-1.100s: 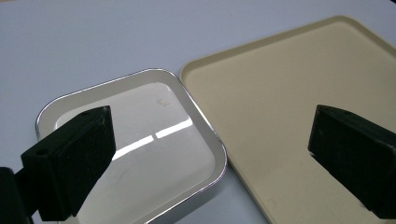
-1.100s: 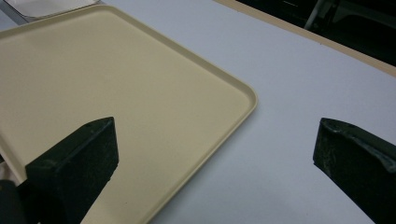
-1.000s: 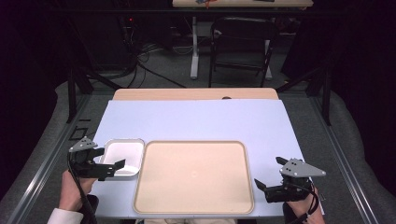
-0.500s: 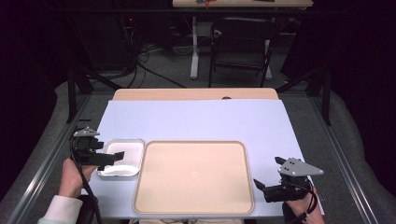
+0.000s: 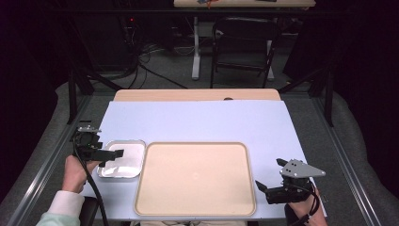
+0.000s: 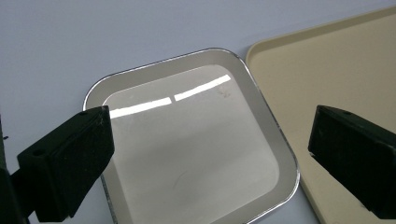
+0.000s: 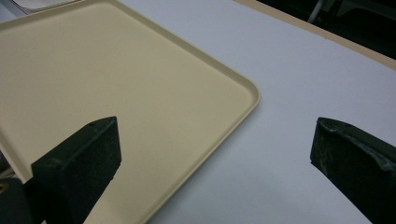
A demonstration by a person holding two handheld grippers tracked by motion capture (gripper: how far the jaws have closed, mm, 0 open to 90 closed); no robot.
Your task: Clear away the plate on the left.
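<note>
Left gripper (image 5: 112,158) sits at the near-left of the table, held in the person's left hand (image 5: 75,173), with its two black jaws spread wide and nothing between them. It's poised over the left edge of the small square mirror-shiny metal dish (image 5: 128,157); from the left gripper view you can see that dish (image 6: 196,140) right between and past the jaws, with ceiling lights reflected in its flat bottom, but I can't tell if either jaw actually touches the rim. The dish lies flat on the pale lavender table cover (image 5: 207,122), and its right edge is just beside the left edge of the big cream-coloured plastic tray (image 5: 195,176), maybe touching, hard to say.

That tray takes up the near middle of the table and has nothing on it. Further right, the right gripper (image 5: 261,187) is down at the near-right corner, jaws also released and wide apart, pointing left at the tray's right edge. In the right gripper view one jaw hangs over the tray's corner (image 7: 116,93) and the other over bare cover (image 7: 299,93).
</note>
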